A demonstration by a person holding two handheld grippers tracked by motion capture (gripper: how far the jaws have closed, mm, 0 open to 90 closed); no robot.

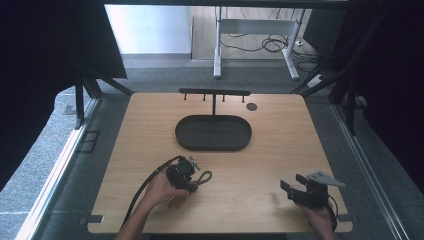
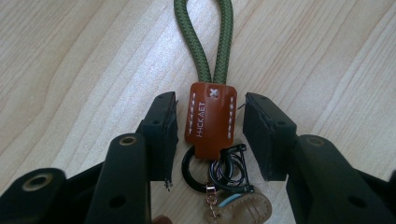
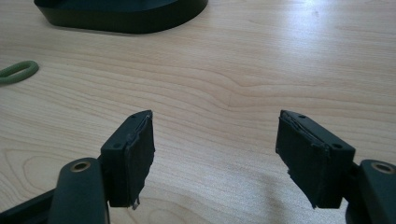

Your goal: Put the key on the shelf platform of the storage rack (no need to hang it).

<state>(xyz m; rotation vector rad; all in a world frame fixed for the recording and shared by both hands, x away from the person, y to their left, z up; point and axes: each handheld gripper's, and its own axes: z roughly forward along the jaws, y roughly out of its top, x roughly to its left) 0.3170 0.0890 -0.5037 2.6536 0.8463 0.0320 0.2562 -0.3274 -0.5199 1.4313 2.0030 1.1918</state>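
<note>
The left tool (image 2: 210,123) is straddling the keychain (image 2: 209,119) lying on the counter (image 2: 70,70), pads apart beside its brown leather tab, while the right tool (image 3: 215,149) is gaping wide, holding nothing.

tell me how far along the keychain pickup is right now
Done so far: the left gripper is lined up around the keychain, its brown leather tab between the jaws.

In hand: the pads sit close on either side, small gaps still showing, so no grip yet.

Left: closing on the tab and lifting it, probably toward the hook stand over the black tray. The right gripper waits open above bare table.
</note>
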